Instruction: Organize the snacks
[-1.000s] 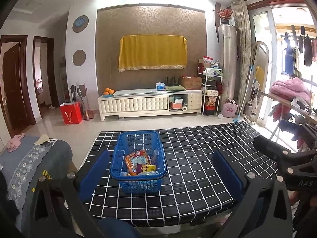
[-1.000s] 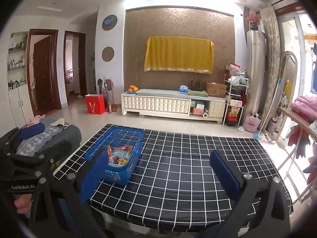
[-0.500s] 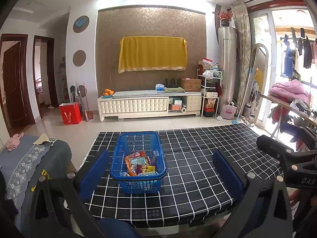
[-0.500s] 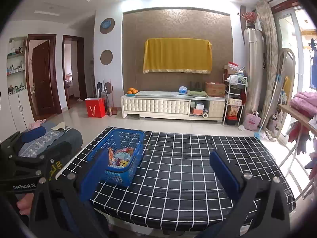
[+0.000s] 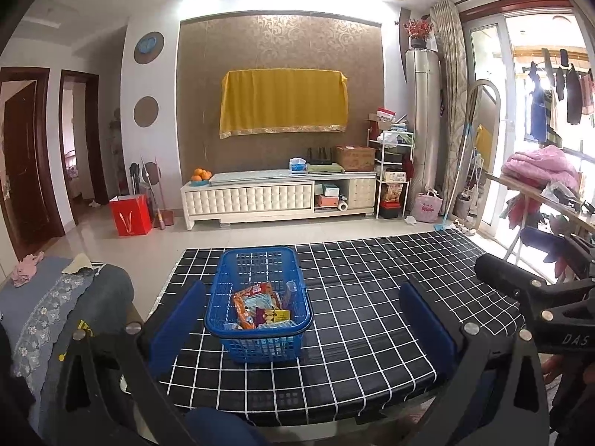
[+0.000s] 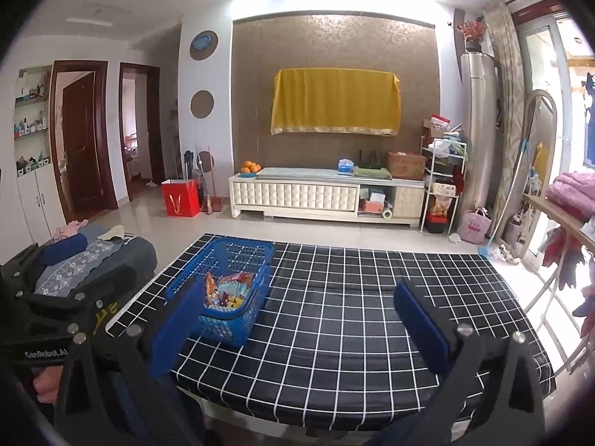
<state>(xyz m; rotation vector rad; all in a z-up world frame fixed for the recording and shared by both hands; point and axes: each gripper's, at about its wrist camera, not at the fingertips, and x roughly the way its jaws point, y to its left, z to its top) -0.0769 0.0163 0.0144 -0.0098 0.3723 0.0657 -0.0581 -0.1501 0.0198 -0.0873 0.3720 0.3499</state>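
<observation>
A blue plastic basket (image 5: 259,349) (image 6: 223,329) stands on the left part of a table under a black cloth with a white grid (image 5: 372,297) (image 6: 353,297). Several snack packets (image 5: 260,306) (image 6: 230,291) lie inside it. My left gripper (image 5: 303,321) hangs open before the table's near edge, its left blue pad just left of the basket. Further right, my right gripper (image 6: 297,321) is open too, with nothing between its fingers. Each gripper shows at the edge of the other's view.
A grey couch arm with a patterned cover (image 5: 55,297) sits left of the table. A clothes rack with pink bedding (image 5: 539,171) stands to the right. Across the tiled floor are a white TV cabinet (image 5: 275,197) and a red bag (image 5: 130,215).
Both grippers have risen and tilted slightly, so the table and basket sit a little lower in view. Both grippers stay open and the basket has not moved.
</observation>
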